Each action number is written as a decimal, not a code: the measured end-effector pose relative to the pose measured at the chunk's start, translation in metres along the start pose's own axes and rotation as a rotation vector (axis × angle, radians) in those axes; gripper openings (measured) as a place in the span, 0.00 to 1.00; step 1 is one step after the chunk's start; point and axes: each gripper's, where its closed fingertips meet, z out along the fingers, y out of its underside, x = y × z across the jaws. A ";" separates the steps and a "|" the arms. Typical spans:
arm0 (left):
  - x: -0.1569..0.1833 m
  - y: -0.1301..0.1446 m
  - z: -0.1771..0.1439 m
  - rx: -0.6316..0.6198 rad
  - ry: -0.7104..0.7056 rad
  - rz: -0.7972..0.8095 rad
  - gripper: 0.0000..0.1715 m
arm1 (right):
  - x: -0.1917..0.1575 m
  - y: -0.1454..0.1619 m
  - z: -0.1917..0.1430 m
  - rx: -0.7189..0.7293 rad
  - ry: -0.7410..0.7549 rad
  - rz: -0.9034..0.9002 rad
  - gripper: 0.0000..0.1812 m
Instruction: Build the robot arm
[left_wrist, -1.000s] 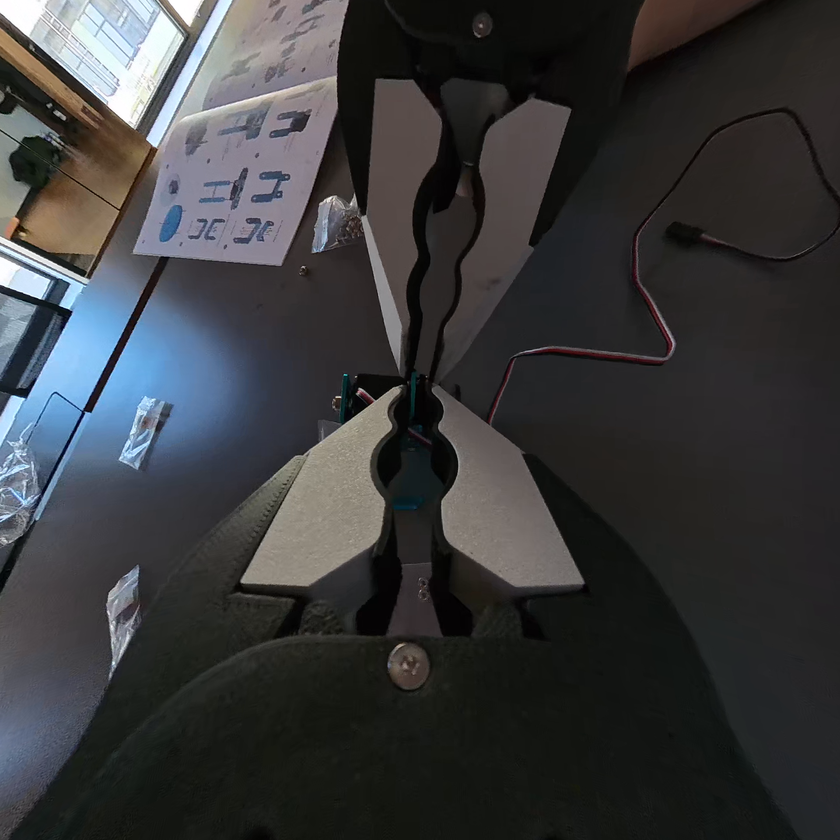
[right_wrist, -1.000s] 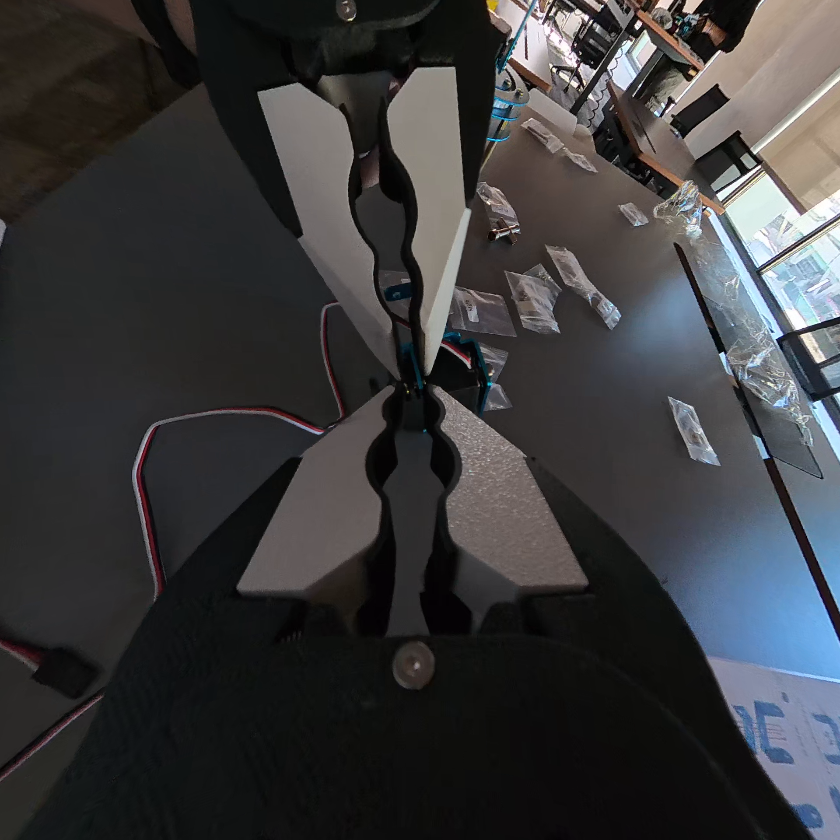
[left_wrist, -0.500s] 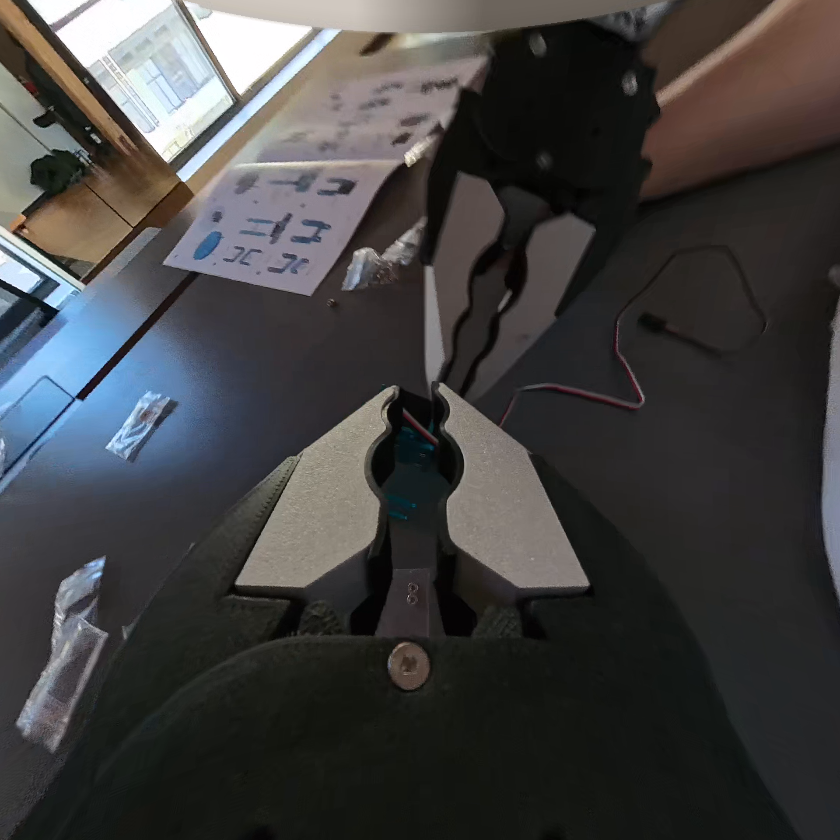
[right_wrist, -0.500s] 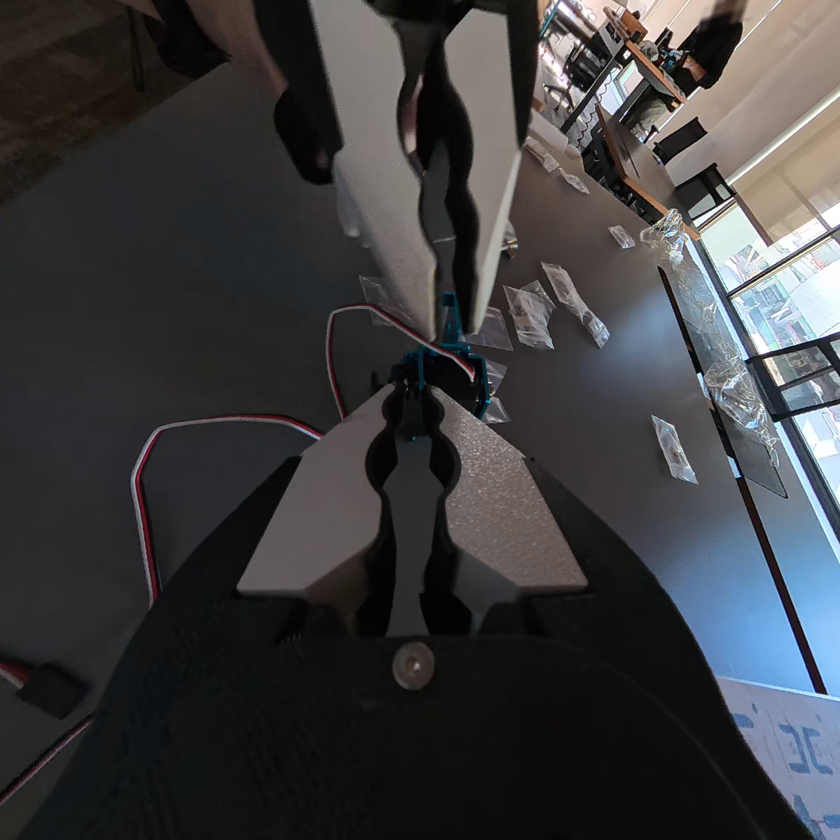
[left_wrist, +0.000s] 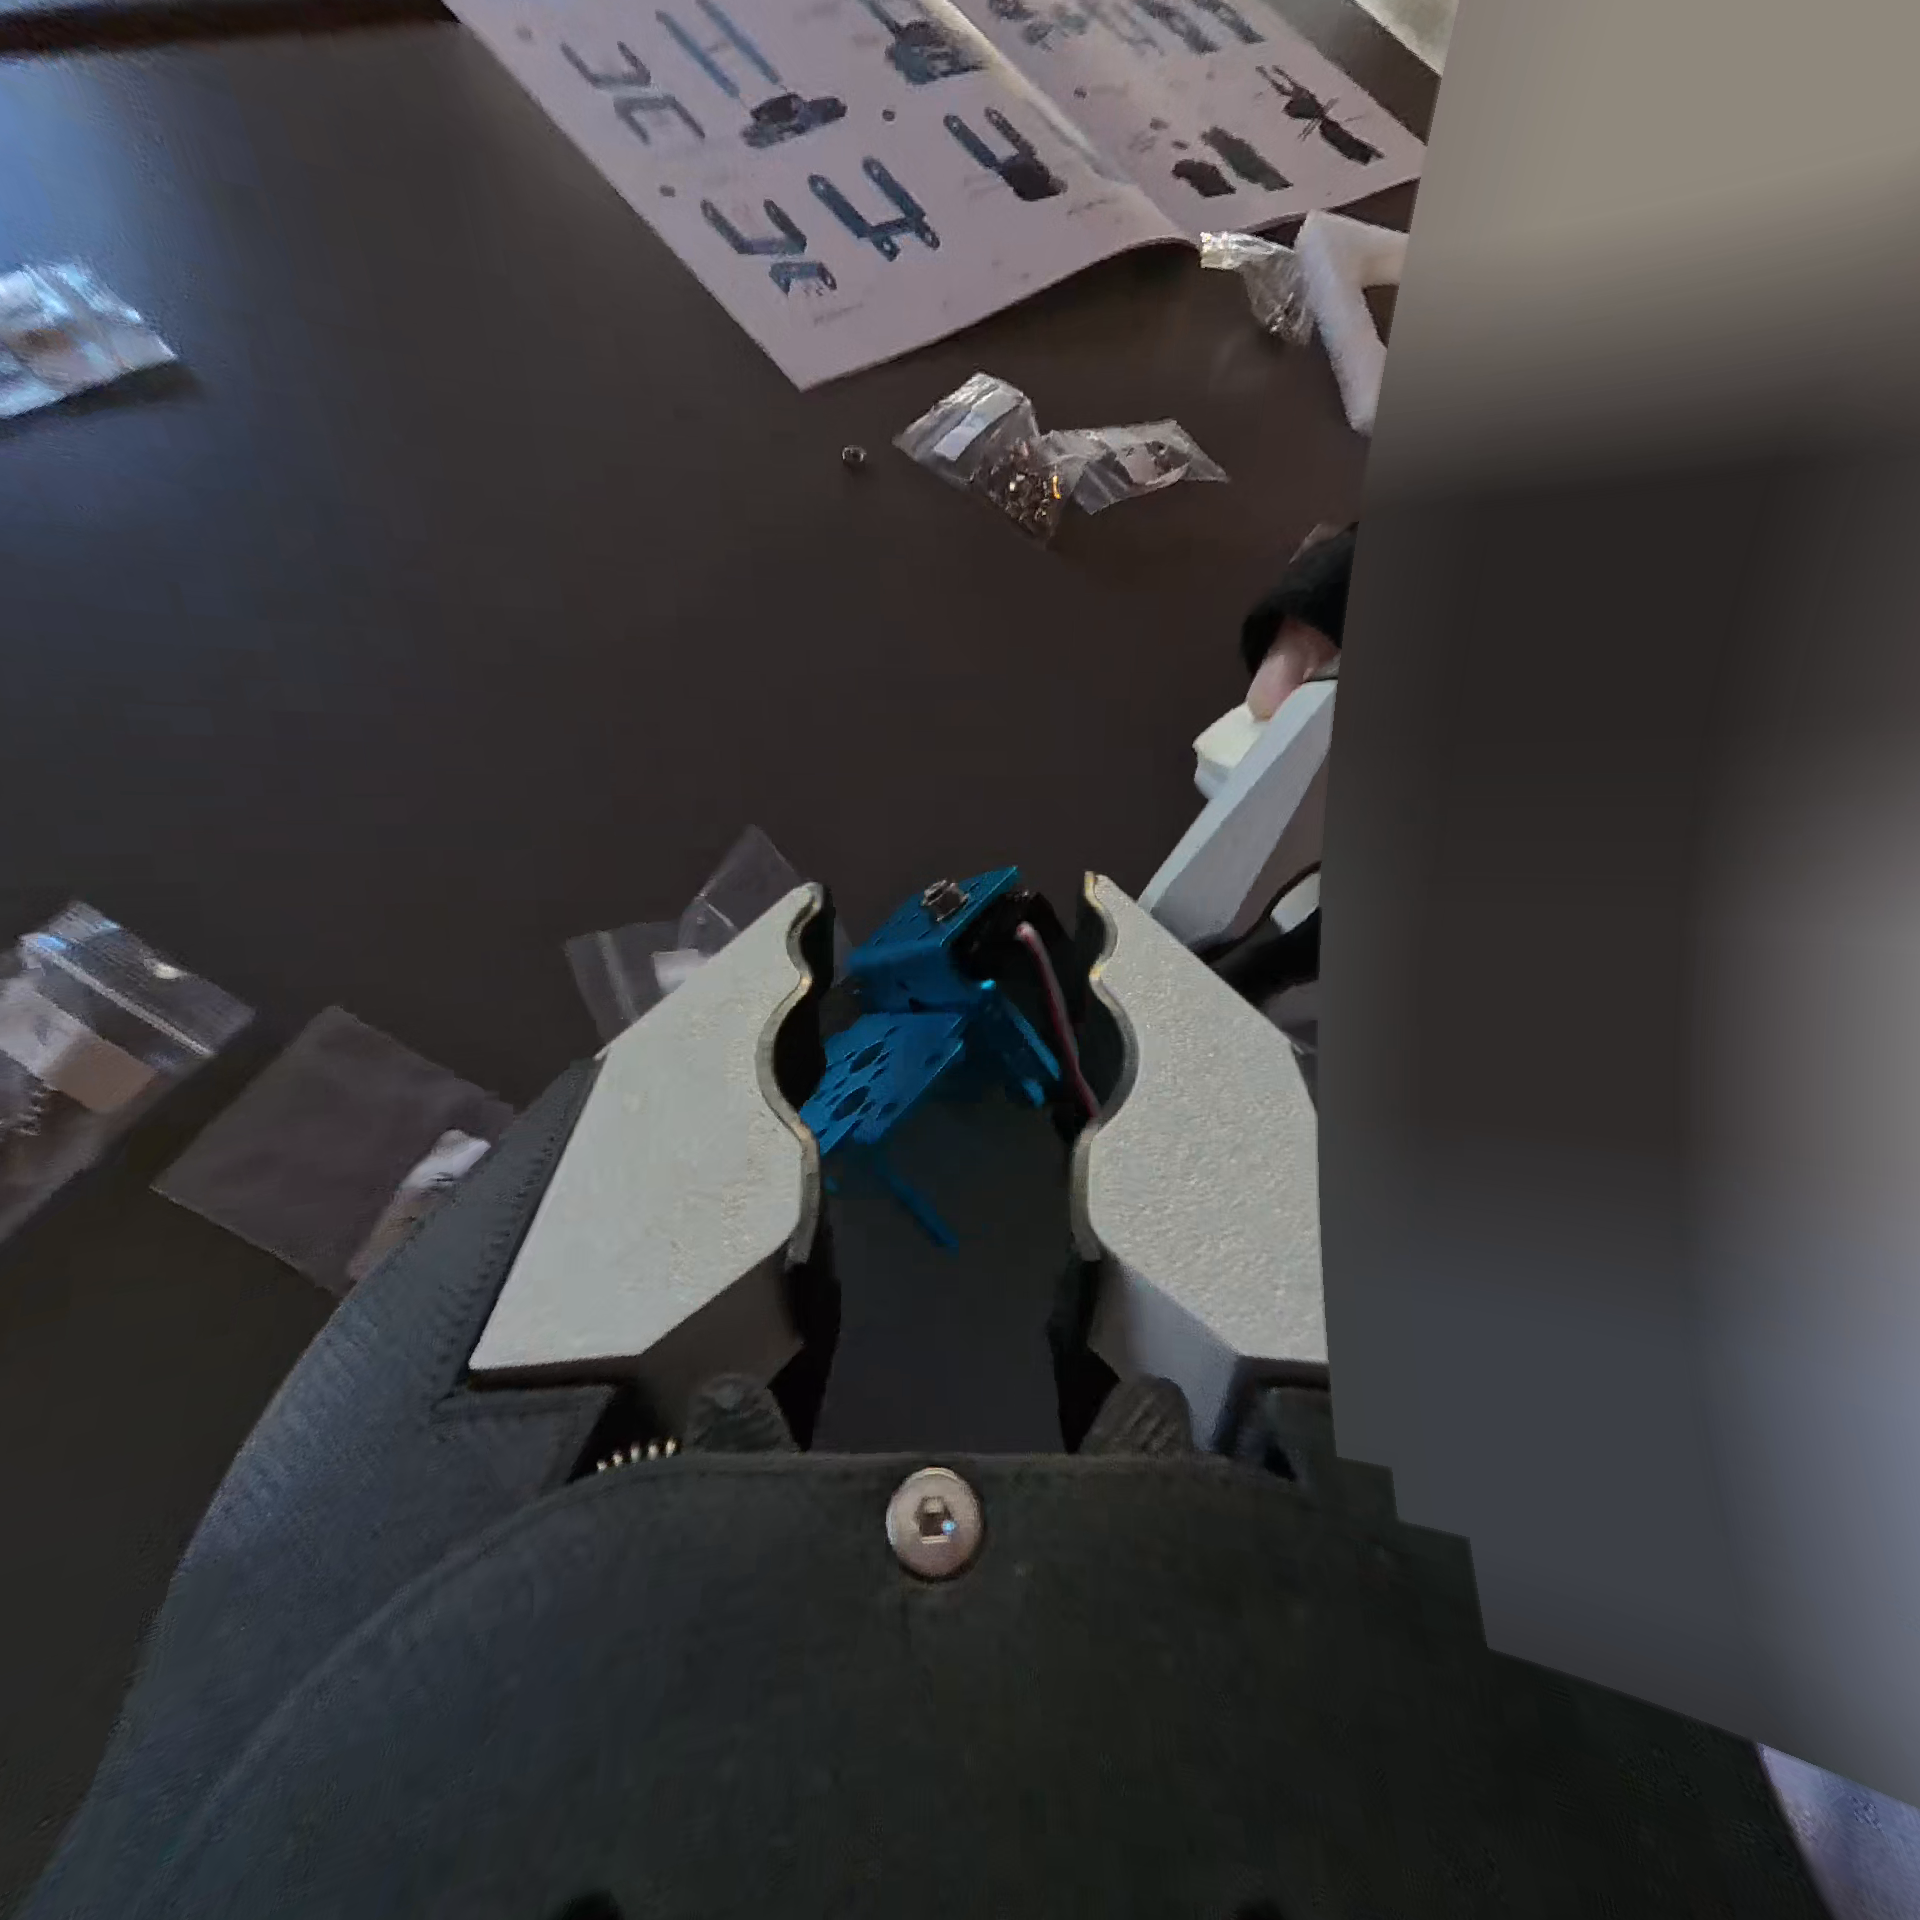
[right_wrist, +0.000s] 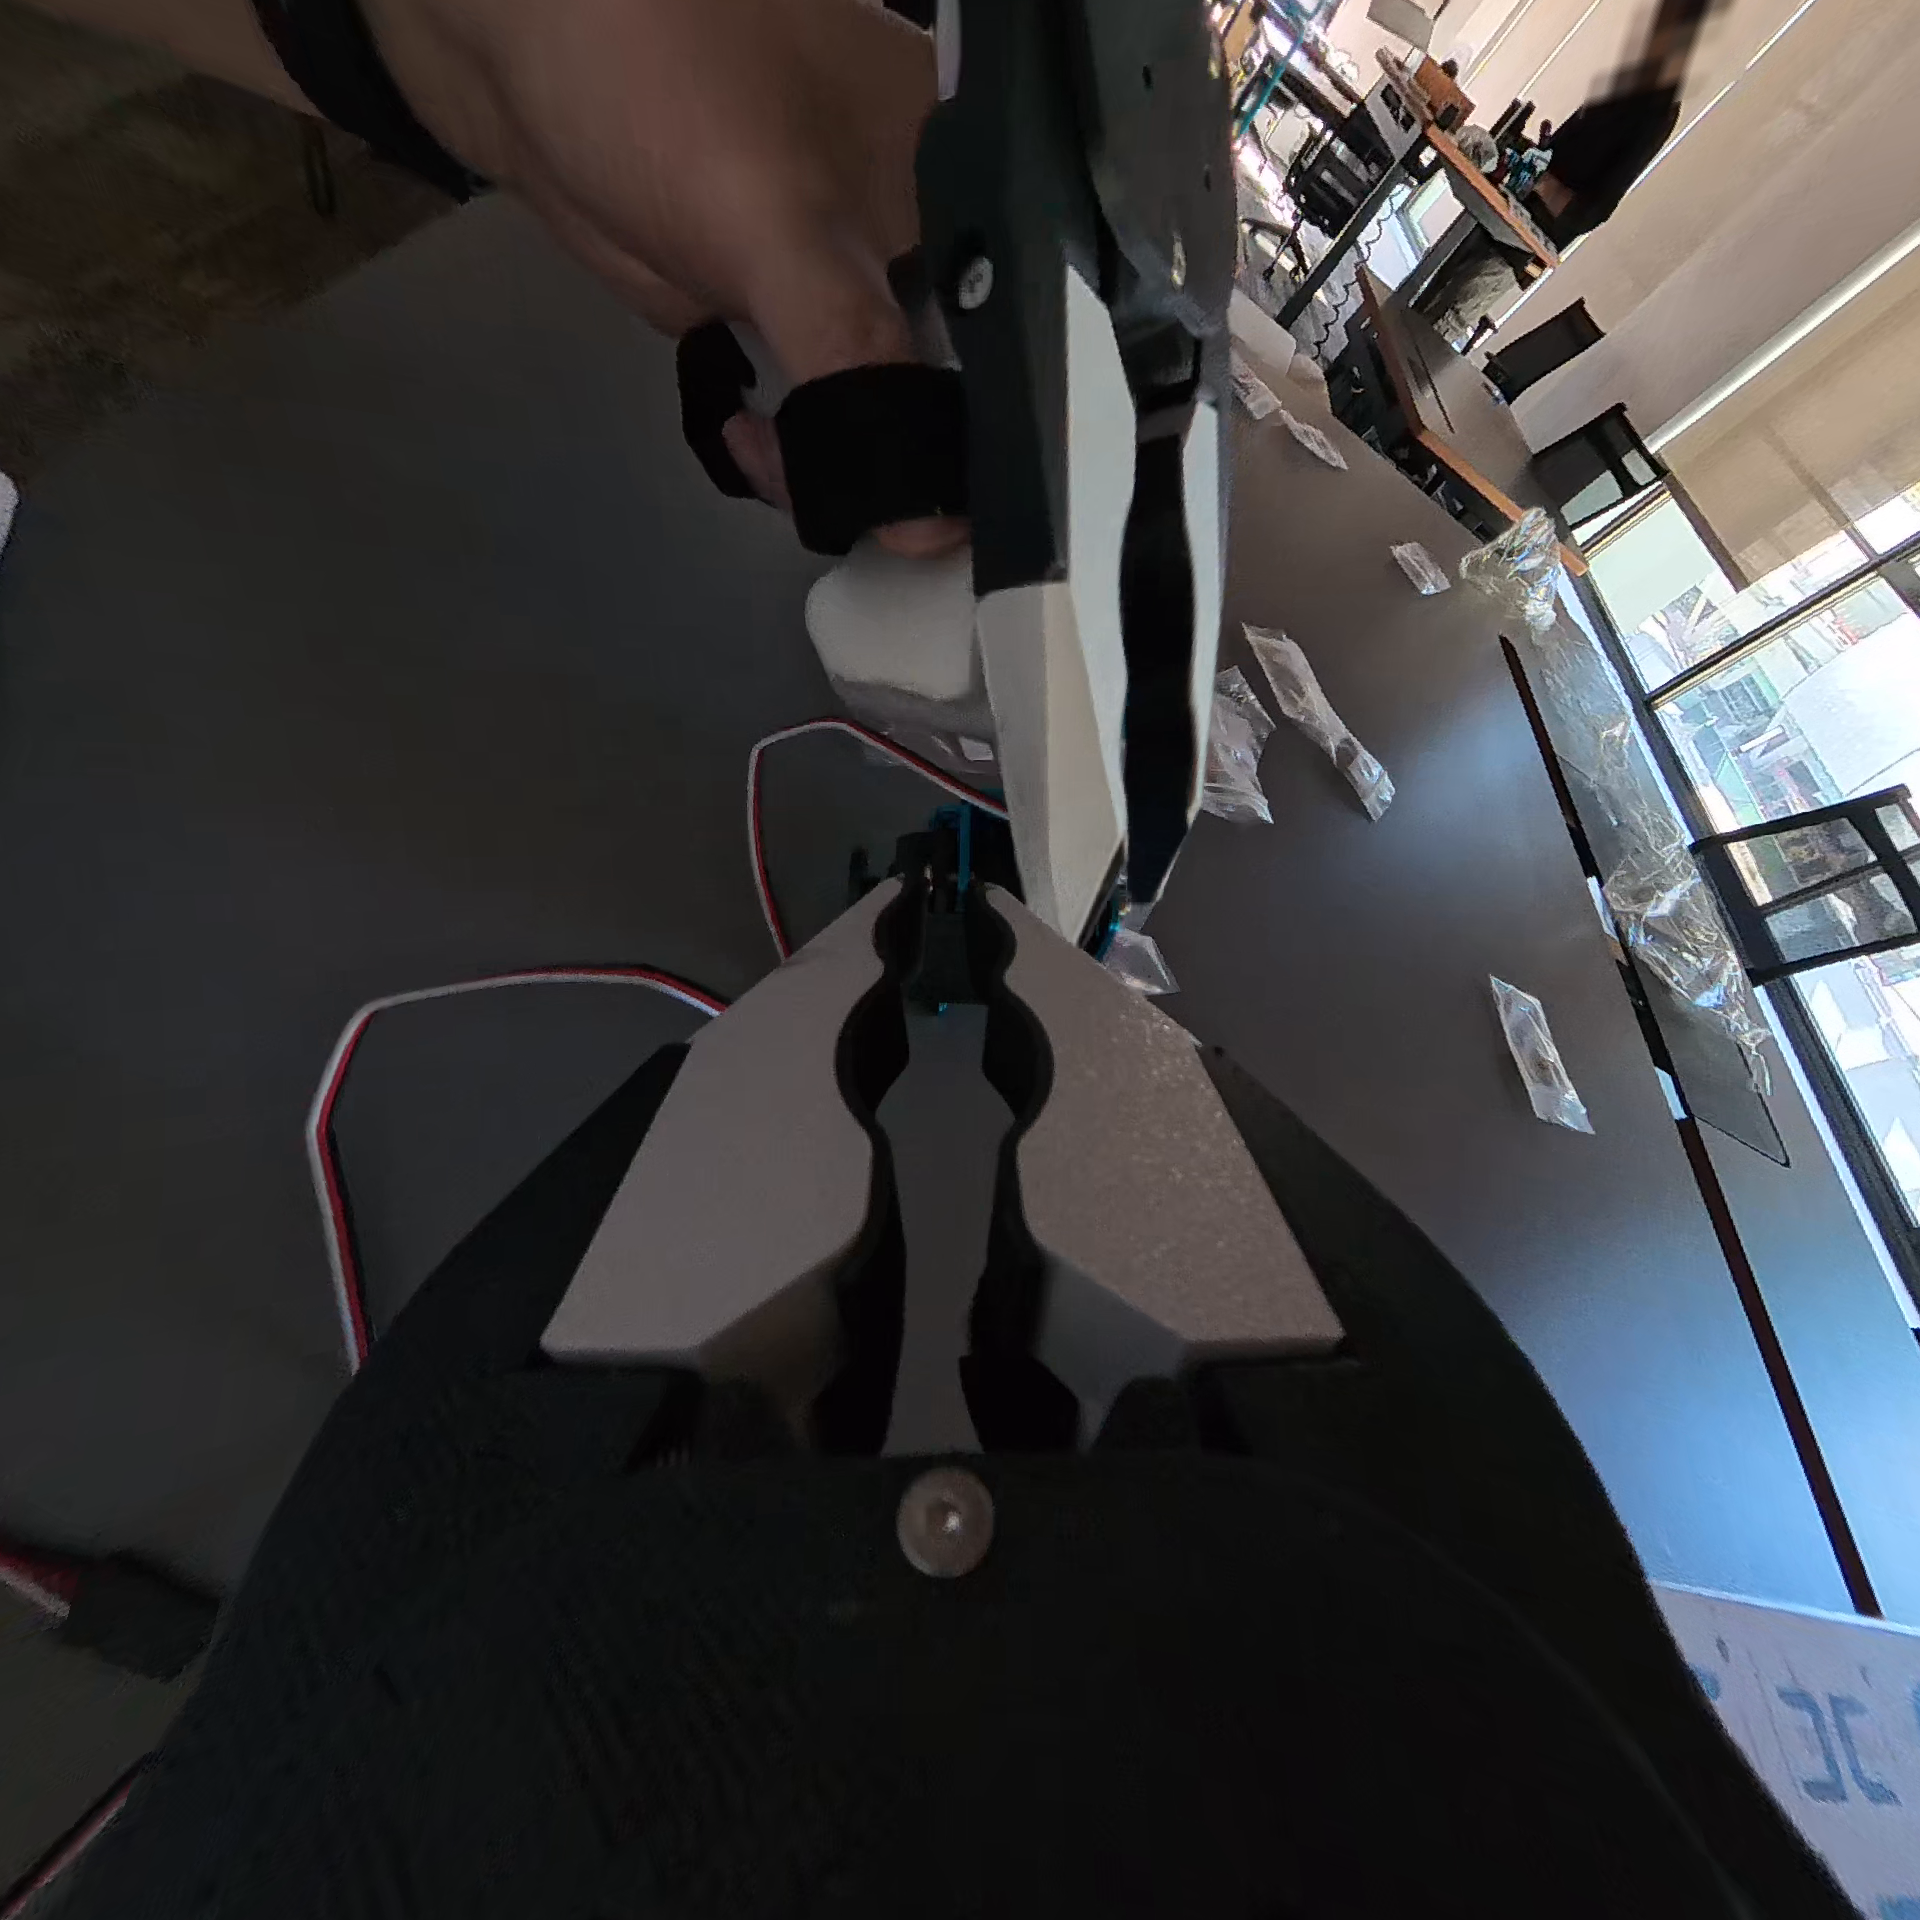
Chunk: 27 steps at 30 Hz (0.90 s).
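A blue metal bracket (left_wrist: 894, 1081) with a black servo (left_wrist: 1003, 935) fixed to it sits between my left gripper's (left_wrist: 951, 899) fingers, which stand wide apart around it. In the right wrist view my right gripper (right_wrist: 943, 894) is shut on the edge of the same bracket (right_wrist: 940, 997), just above the dark table (right_wrist: 416, 623). The left gripper (right_wrist: 1127, 904) comes down from above with its tips beside the bracket, held by a hand (right_wrist: 727, 208) with a black strap. The servo's red, white and black wire (right_wrist: 343, 1091) loops off to the left.
A printed instruction sheet (left_wrist: 935, 156) lies at the far side. Clear bags of small hardware (left_wrist: 1039, 457) and a loose nut (left_wrist: 854, 455) lie near it. More bags lie at the left (left_wrist: 104, 1018) and along the table (right_wrist: 1320, 707). The table edge (right_wrist: 1766, 1351) runs at the right. Both grippers' tips are close together, under 4 cm apart.
My left gripper has opened off the bracket and swung round to look down at it. My right gripper keeps its hold and has barely moved.
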 end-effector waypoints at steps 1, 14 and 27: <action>-0.001 0.001 0.001 -0.003 -0.019 -0.028 0.28 | -0.001 -0.001 0.001 -0.001 0.001 -0.004 0.04; -0.010 0.013 -0.012 -0.110 -0.179 -0.128 0.23 | -0.003 -0.007 0.013 -0.044 0.051 -0.008 0.05; -0.013 0.010 -0.013 -0.044 -0.214 -0.097 0.21 | 0.002 -0.005 0.014 -0.056 0.076 0.010 0.05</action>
